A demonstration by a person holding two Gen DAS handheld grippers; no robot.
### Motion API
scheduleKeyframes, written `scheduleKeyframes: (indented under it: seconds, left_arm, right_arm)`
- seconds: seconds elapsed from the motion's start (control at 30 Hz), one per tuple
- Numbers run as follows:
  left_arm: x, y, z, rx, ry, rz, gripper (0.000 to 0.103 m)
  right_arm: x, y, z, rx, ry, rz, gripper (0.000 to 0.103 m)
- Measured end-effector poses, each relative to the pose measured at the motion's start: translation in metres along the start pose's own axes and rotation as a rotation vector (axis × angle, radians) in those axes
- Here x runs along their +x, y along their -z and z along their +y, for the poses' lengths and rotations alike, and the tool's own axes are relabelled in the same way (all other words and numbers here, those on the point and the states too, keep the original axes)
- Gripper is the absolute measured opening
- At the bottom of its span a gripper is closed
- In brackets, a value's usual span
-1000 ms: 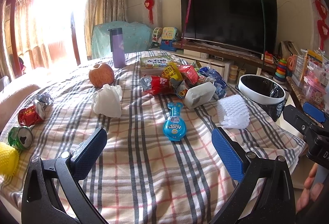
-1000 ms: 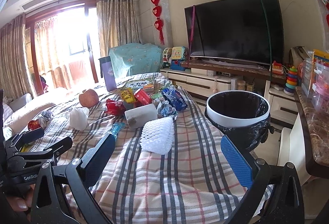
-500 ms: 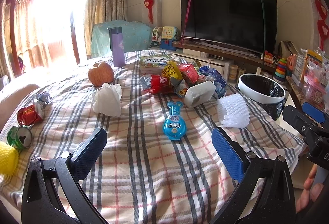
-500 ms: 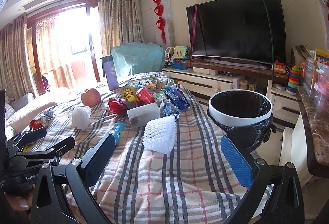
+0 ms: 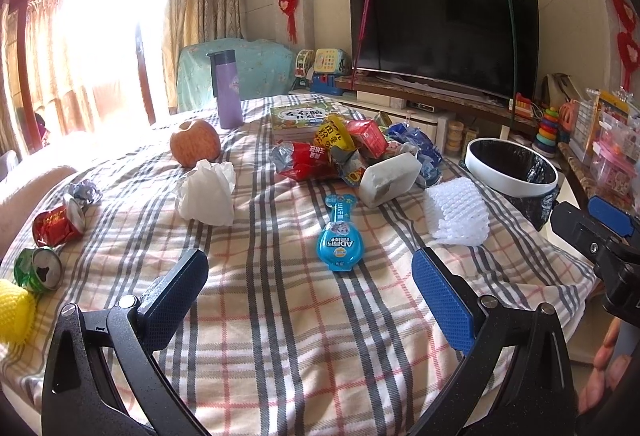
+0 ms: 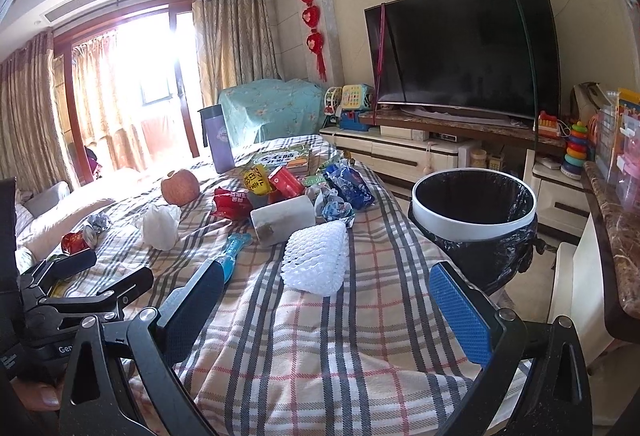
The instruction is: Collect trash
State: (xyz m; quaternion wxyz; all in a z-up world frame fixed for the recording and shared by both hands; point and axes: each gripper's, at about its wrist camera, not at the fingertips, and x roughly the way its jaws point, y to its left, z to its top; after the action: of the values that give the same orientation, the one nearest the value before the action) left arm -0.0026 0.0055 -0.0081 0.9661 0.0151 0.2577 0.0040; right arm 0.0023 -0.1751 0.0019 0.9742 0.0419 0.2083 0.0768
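**Light, crushable litter waited on the checked cloth, both claws empty**

The left claw [image 5: 310, 286] and the right claw [image 6: 326, 304] both hovered above the near edge of the surface [image 5: 280, 336], each with its blue pads spread wide apart and nothing between them. The trash lay scattered across the plaid cloth. Nearest the right claw was the white foam fruit net [image 6: 316, 256], just beside the bin [image 6: 474, 214], which stood off the surface's right edge with its black liner open. That net looked nearly weightless and springy; a pinch across its middle should have compressed it and held. The blue blister card [image 5: 339, 236] lay flat ahead of the left claw, thin and probably slippery, so taking it by the bulged lower end seemed wiser than by the edge. The crumpled tissue [image 5: 208, 192] was soft and would yield anywhere. The crushed cans [image 5: 58, 222] at the far left looked stiff and smooth, best gripped across their dented sides. The wrapper pile [image 5: 340, 152] would likely crackle and slide.
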Motion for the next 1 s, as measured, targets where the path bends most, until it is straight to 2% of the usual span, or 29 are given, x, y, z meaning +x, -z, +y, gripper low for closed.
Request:
scheduleKeyframes:
  seconds: [0.4,0.63,0.8,1.0]
  left_arm:
    - [0.015,-0.002,0.005,-0.014,0.002,0.028,0.103]
    - [0.031,-0.001,0.009,-0.023,-0.006,0.087,0.103]
    - [0.05,-0.003,0.008,-0.014,-0.007,0.15,0.103]
    - [0.072,-0.011,0.0,0.018,0.021,0.201,0.102]
  right_arm:
    - [0.008,-0.001,-0.002,0.014,-0.018,0.024,0.103]
    - [0.025,-0.004,-0.01,0.053,-0.079,0.079,0.101]
    - [0.041,-0.005,-0.014,0.067,-0.111,0.132,0.092]
    - [0.071,-0.004,-0.019,0.098,-0.158,0.232,0.072]
